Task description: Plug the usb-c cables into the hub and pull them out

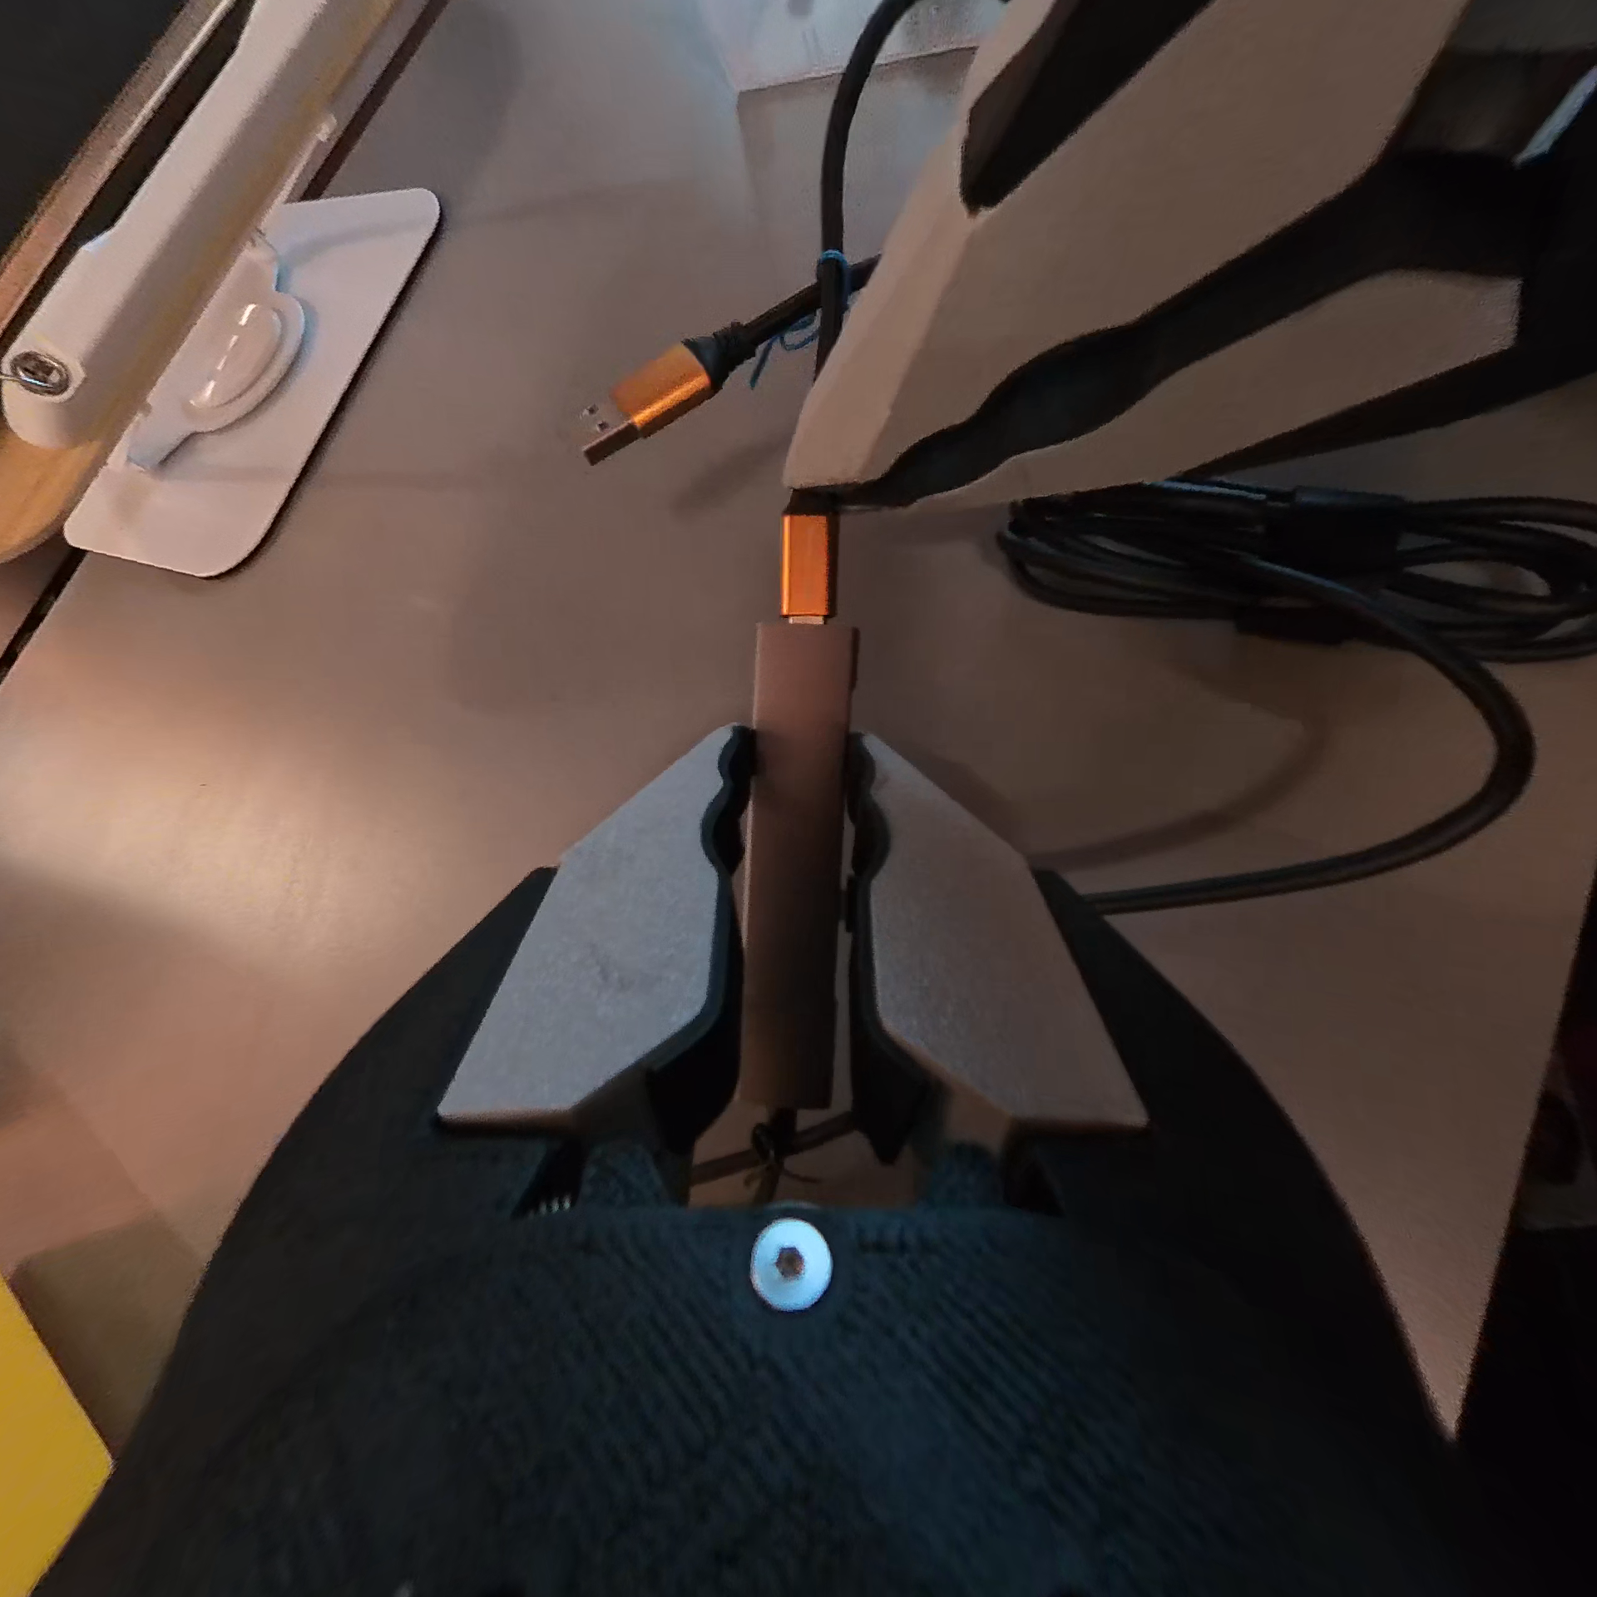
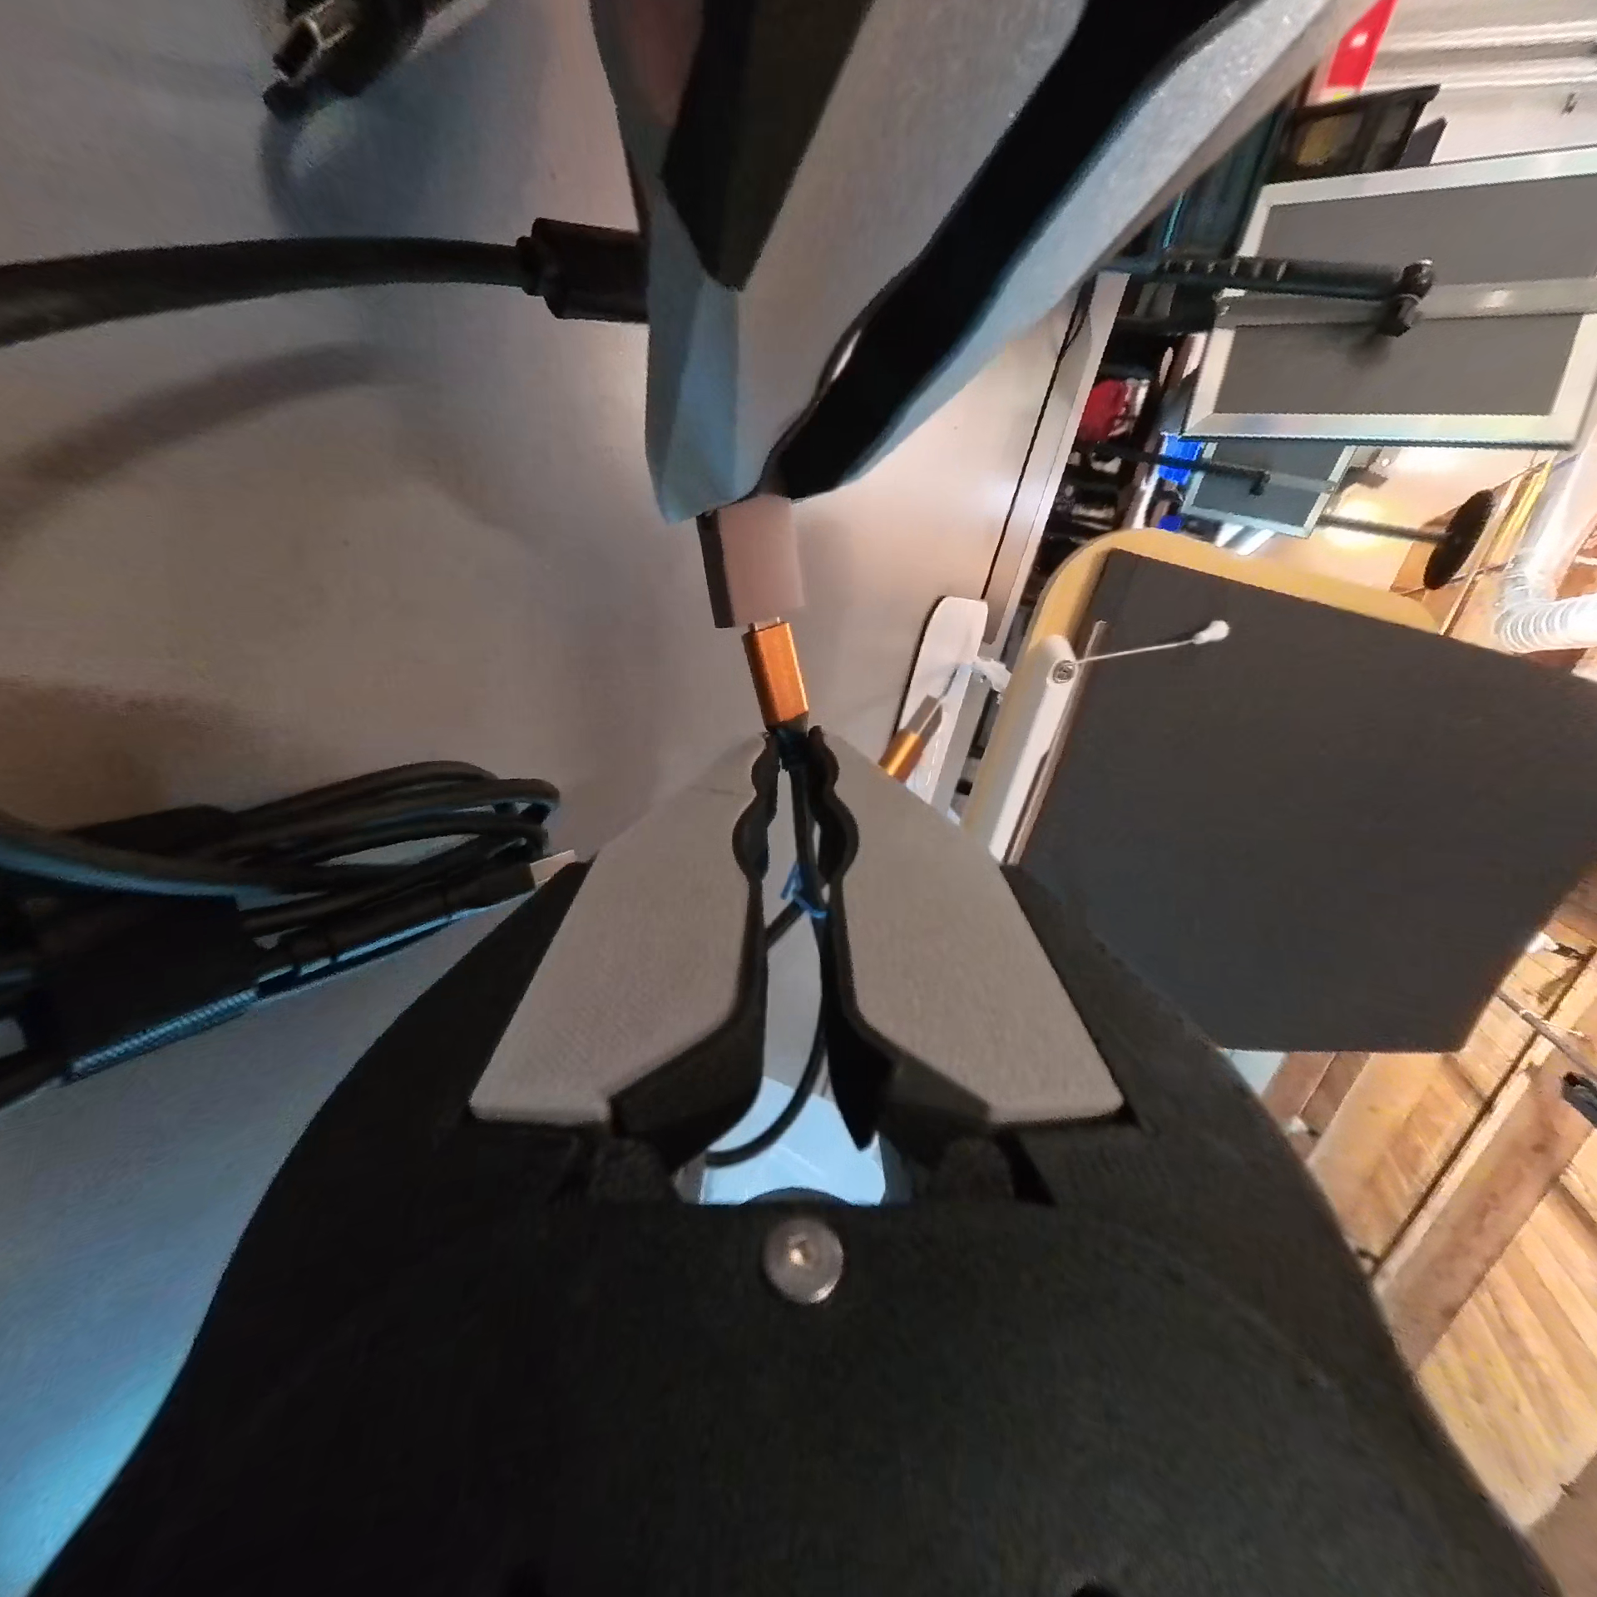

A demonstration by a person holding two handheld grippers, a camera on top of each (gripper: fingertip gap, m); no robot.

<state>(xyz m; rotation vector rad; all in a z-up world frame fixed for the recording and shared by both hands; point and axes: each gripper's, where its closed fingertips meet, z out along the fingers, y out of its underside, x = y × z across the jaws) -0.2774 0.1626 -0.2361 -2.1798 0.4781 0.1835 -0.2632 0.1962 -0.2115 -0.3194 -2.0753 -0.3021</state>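
Note:
My left gripper (image 1: 799, 743) is shut on a slim grey hub (image 1: 799, 778), which sticks forward out of the jaws. An orange USB-C plug (image 1: 808, 563) meets the hub's front end, with a sliver of its metal tip showing. My right gripper (image 2: 791, 745) is shut on the black cable just behind that orange plug (image 2: 775, 683). In the right wrist view the hub (image 2: 756, 566) comes out of the left gripper (image 2: 734, 510) and touches the plug tip. The cable's other end, an orange USB-A plug (image 1: 652, 404), lies on the table.
A coil of black cables (image 1: 1296, 553) lies on the grey table (image 1: 346, 778) at the right. A white stand with a flat base (image 1: 285, 363) sits at the left. A black connector on a thick cable (image 2: 588, 268) lies beyond the hub. A dark panel (image 2: 1279, 847) stands right. Spacing between my two grippers at the tips: around 5 centimeters.

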